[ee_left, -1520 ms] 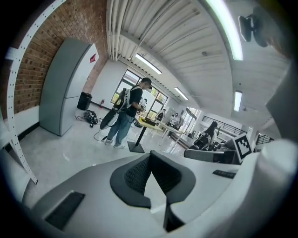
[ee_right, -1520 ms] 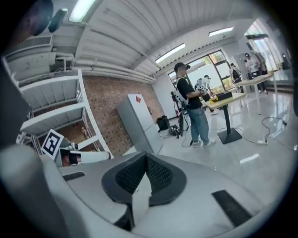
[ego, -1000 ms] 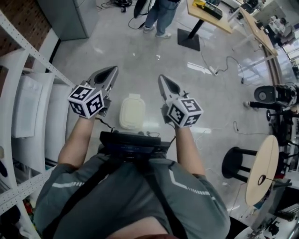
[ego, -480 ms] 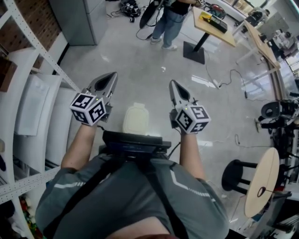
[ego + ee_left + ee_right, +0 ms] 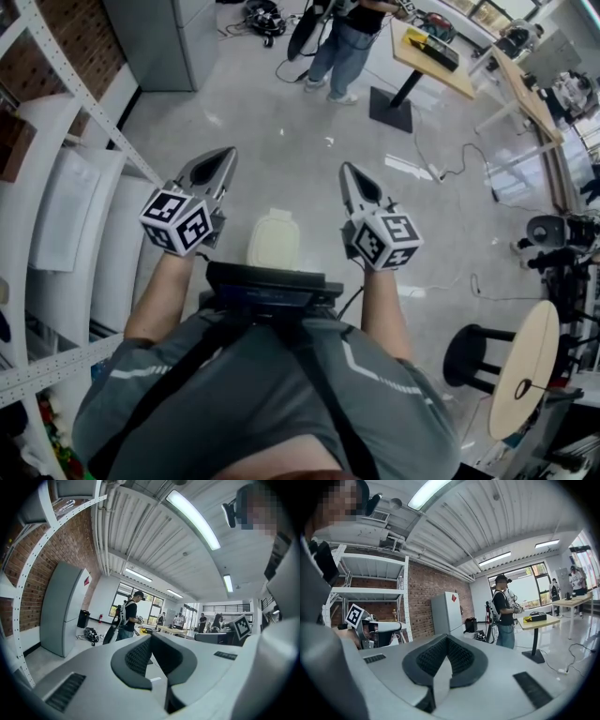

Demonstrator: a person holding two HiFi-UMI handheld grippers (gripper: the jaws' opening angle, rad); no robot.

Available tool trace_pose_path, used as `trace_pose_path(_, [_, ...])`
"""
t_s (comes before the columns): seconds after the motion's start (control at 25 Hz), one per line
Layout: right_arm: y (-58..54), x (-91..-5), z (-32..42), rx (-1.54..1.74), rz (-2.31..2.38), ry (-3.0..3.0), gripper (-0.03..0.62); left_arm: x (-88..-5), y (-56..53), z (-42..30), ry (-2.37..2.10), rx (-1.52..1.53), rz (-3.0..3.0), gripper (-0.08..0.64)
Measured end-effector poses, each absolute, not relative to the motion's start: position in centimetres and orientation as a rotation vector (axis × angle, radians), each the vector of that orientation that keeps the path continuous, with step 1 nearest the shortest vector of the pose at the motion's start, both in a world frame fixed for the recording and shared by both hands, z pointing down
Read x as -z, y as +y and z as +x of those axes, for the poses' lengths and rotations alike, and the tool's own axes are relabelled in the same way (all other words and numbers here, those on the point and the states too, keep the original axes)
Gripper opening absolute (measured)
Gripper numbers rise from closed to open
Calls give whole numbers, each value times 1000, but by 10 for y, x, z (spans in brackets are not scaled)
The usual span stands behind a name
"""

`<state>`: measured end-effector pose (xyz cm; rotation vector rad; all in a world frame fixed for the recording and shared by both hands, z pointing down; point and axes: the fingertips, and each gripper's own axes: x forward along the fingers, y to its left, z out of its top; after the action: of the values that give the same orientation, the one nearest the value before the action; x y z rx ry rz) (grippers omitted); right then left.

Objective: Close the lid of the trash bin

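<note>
From the head view, the trash bin (image 5: 273, 239) stands on the floor below, between the left hand-held gripper (image 5: 223, 155) and the right hand-held gripper (image 5: 348, 171). Its pale lid faces up and looks flat. Only this view shows the bin. The two gripper views look out across the room over it. In the left gripper view the left hand-held gripper (image 5: 150, 638) has its jaws pressed together with nothing between them. In the right gripper view the right hand-held gripper (image 5: 446, 640) is the same. Both views show a person (image 5: 127, 619) standing far off and a grey fridge (image 5: 446, 613) by a brick wall (image 5: 421, 599).
</note>
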<state>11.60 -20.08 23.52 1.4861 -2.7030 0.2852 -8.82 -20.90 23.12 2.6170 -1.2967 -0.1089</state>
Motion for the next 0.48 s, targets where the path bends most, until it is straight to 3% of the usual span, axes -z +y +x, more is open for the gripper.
trace_pose_path(0.48, [-198,-238,118,-266,1505,-2697,8,-238,-206,-83,-1291,88,2626,2])
